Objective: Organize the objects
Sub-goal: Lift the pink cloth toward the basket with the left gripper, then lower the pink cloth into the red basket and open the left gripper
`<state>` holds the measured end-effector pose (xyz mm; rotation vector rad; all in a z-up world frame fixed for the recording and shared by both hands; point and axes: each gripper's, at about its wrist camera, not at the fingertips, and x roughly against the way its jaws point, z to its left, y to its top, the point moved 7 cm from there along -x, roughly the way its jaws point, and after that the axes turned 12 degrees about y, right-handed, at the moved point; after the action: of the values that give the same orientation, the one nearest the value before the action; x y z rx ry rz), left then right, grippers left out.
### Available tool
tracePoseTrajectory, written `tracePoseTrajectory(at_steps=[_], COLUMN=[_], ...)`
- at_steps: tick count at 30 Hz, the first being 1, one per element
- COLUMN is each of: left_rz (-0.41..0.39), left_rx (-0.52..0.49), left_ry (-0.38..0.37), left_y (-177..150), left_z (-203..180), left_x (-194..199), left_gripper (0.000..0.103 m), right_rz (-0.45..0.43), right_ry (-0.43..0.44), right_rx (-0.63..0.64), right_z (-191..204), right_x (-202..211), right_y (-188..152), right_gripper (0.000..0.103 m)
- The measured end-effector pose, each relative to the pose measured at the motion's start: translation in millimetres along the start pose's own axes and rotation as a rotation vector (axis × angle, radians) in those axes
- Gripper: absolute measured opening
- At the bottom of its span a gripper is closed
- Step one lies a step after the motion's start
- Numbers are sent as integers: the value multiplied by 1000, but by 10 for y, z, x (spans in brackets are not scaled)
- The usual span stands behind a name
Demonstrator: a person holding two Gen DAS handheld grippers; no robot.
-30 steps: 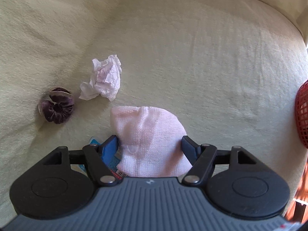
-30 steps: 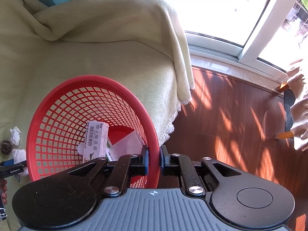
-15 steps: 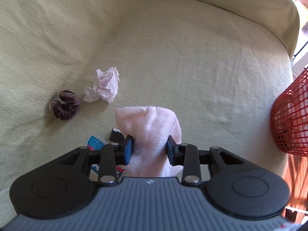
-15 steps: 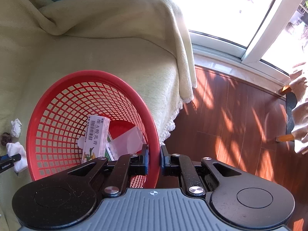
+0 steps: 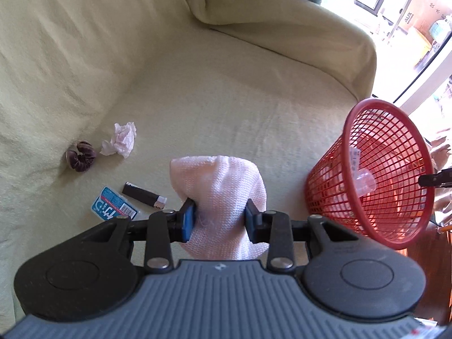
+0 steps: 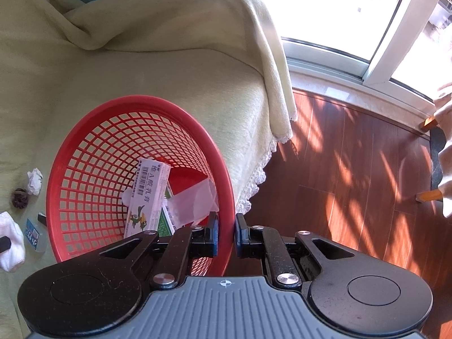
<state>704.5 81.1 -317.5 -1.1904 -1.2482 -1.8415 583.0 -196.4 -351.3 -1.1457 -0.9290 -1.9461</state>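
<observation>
My left gripper (image 5: 220,220) is shut on a pale pink knitted sock (image 5: 217,180) and holds it up above the sofa seat. The sock also shows at the far left of the right wrist view (image 6: 10,237). My right gripper (image 6: 226,233) is shut on the rim of a red mesh basket (image 6: 70,175), which it holds tilted toward the sofa. The basket (image 5: 358,130) is to the right of the sock in the left wrist view. Inside it lie a white medicine box (image 6: 148,197) and a clear plastic wrapper (image 6: 192,200).
On the yellow-green sofa cover (image 5: 226,84) lie a crumpled tissue (image 5: 120,139), a dark purple scrunchie (image 5: 80,155), a black lighter (image 5: 144,195) and a blue packet (image 5: 113,207). Wooden floor (image 6: 353,169) and a window lie to the right.
My left gripper closed on the sock and lifted it off the seat, uncovering the lighter and blue packet. The basket has come into the left view; my right gripper still holds its rim.
</observation>
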Motion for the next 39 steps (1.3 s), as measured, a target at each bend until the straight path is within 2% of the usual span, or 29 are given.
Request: tracePoseTrajectory(at_steps=[7, 16, 27, 39], left_rz=[-35, -12, 25, 77], left_rx=[-39, -78, -141, -159], left_ry=[-66, -108, -152, -149], left_y=[135, 249, 328, 341], left_z=[-471, -1029, -1691, -2020], left_x=[261, 406, 347, 96], left_gripper=[30, 30, 31, 31], right_rz=[4, -1, -6, -8], right_ry=[20, 30, 38, 51], right_rx=[-4, 35, 74, 78], right_z=[-29, 16, 56, 70], right_x=[22, 16, 25, 18], right_y=[-23, 1, 4, 18], right_gripper=[8, 8, 8, 8])
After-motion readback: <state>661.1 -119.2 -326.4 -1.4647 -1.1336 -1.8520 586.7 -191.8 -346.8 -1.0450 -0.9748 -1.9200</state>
